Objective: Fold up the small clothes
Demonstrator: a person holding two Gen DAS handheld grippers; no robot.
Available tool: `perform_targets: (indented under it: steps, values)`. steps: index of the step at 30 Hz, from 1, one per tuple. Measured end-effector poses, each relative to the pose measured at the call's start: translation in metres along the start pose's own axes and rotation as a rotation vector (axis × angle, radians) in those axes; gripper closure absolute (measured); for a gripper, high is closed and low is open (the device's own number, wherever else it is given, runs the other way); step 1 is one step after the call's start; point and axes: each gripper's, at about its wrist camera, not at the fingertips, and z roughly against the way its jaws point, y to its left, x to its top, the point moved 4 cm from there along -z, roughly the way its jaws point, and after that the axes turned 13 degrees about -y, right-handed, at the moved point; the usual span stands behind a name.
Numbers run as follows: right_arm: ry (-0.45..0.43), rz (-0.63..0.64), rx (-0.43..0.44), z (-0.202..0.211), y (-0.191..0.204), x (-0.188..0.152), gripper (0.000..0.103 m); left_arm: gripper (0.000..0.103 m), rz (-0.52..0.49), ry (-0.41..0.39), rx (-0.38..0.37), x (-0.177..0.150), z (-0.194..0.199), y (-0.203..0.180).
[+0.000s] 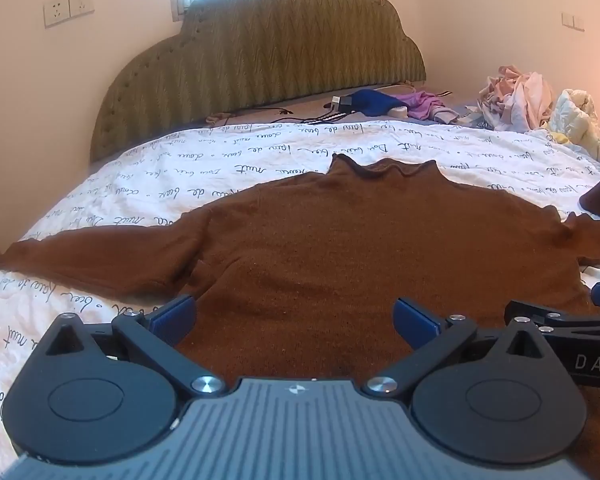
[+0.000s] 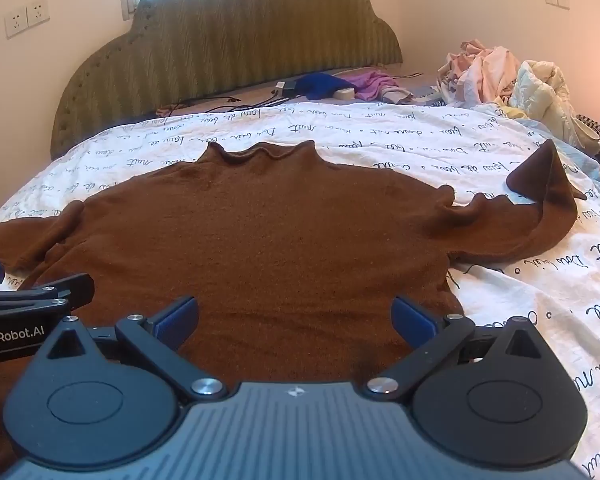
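Observation:
A brown sweater lies flat on the white script-print duvet, collar toward the headboard. It also shows in the right wrist view. Its left sleeve lies stretched out. Its right sleeve is bunched, with the cuff standing up. My left gripper is open and empty, low over the sweater's hem at its left side. My right gripper is open and empty, over the hem at its right side. Each gripper shows at the edge of the other's view.
A green padded headboard stands at the far end. A blue and purple heap of clothes and cables lie by it. A pile of pale clothes sits at the far right. The duvet continues to the right of the sweater.

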Motion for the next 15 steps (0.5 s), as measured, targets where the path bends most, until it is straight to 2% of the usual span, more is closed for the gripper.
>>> perform_targets:
  steps: [15]
  values:
    - [0.003,0.005,0.010,0.0068,0.0010,-0.0008,0.000,0.000,-0.012,0.012,-0.001,0.0013,0.0051,-0.0015]
